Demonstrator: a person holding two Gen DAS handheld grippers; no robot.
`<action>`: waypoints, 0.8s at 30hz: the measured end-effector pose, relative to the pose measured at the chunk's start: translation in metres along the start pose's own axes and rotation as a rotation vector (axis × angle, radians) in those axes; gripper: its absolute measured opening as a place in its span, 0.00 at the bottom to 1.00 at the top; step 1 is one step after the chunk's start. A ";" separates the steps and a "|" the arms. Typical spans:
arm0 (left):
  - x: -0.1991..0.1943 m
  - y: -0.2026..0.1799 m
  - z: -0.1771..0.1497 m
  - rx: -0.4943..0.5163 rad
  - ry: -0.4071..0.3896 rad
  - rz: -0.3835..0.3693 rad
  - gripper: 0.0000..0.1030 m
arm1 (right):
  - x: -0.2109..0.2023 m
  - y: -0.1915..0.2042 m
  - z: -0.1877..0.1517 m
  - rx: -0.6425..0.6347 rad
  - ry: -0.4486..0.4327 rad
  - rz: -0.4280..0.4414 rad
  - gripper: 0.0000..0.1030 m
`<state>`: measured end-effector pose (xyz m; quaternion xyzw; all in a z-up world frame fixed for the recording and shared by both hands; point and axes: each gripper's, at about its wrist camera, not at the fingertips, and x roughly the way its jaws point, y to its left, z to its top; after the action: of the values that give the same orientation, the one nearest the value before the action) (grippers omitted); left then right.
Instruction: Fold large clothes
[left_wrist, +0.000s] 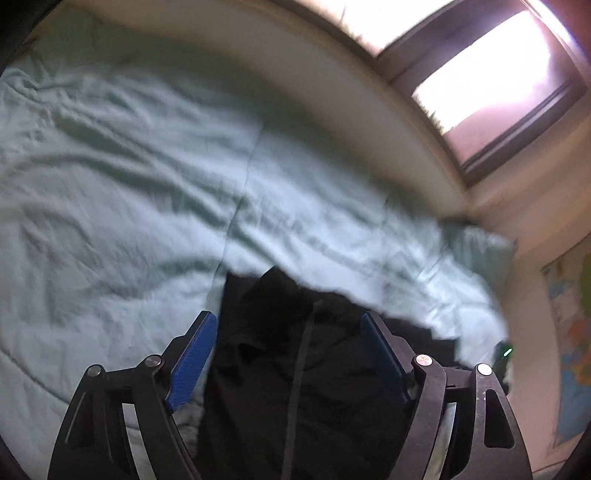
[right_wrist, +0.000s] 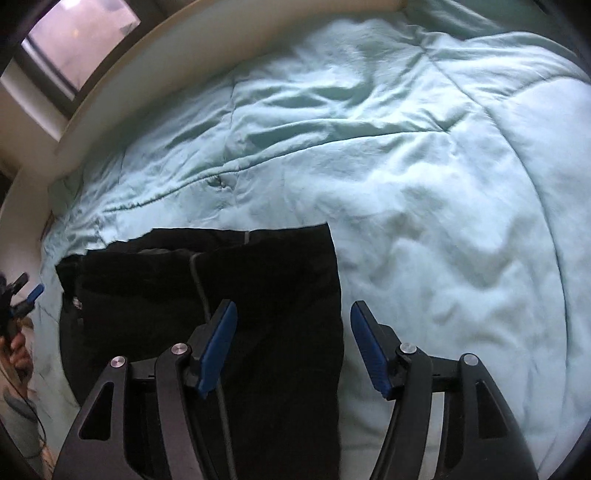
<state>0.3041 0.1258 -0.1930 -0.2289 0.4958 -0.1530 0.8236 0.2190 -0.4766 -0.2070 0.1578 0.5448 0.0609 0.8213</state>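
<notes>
The black garment (right_wrist: 207, 314) lay folded on the pale green comforter (right_wrist: 424, 177), near the window (left_wrist: 491, 77) side. Both the left gripper (left_wrist: 288, 332) and right gripper (right_wrist: 291, 321) hung above it, jaws apart, clamping nothing. The loose grey drawstring (right_wrist: 201, 284) could catch a pad on the next grasp and drag the fold askew.

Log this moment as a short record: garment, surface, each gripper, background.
garment: black garment lying flat, partly folded, a grey drawstring across it
surface: pale green quilt, wrinkled
left gripper: open above the garment, nothing between the pads
right gripper: open over the garment's right edge, holding nothing
background: window beyond the quilt's far edge; map on the wall
</notes>
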 end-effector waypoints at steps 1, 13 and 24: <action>0.015 0.002 0.002 0.025 0.030 0.039 0.79 | 0.005 0.000 0.002 -0.020 0.001 -0.015 0.65; 0.115 -0.003 0.020 0.041 0.213 0.005 0.18 | 0.048 0.004 0.018 -0.084 0.009 -0.005 0.34; 0.054 -0.064 0.069 0.130 -0.077 0.071 0.12 | -0.040 0.039 0.052 -0.184 -0.274 -0.256 0.16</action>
<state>0.3892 0.0615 -0.1719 -0.1629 0.4605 -0.1466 0.8602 0.2533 -0.4612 -0.1407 0.0183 0.4359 -0.0167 0.8996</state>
